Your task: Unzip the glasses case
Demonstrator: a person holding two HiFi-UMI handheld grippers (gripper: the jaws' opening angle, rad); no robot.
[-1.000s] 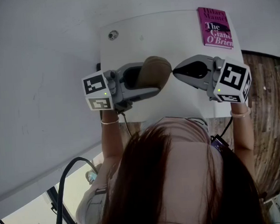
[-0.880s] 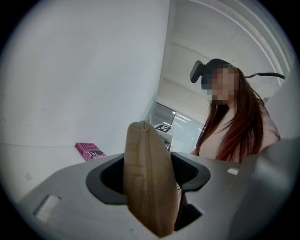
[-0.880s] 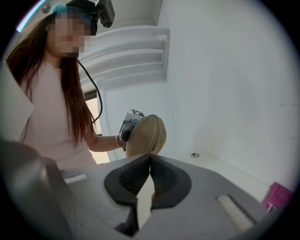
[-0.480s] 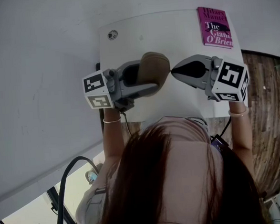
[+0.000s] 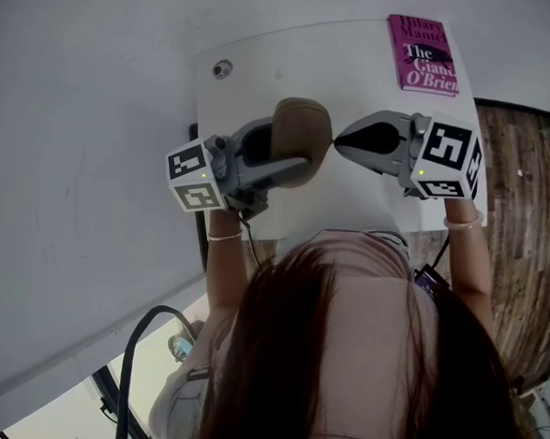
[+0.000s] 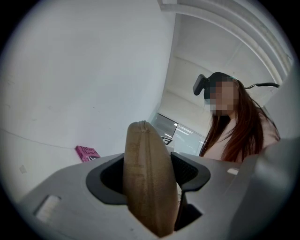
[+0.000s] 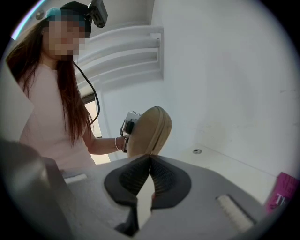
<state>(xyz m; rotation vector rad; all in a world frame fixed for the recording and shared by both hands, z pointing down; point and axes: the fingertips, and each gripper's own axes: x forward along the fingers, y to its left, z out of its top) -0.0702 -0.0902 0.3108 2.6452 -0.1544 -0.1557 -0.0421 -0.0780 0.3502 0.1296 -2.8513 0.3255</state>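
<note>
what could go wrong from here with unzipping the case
The right gripper is shut at the edge of the case, but no zip pull shows between its jaws; it may slide off. The left gripper clamps the case above the table, so a hard tug might twist it or drag it free.

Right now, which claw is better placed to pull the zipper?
Right. The right claw is shut, tips at the edge of the case; the left claw is clamped on the case, busy holding it.
</note>
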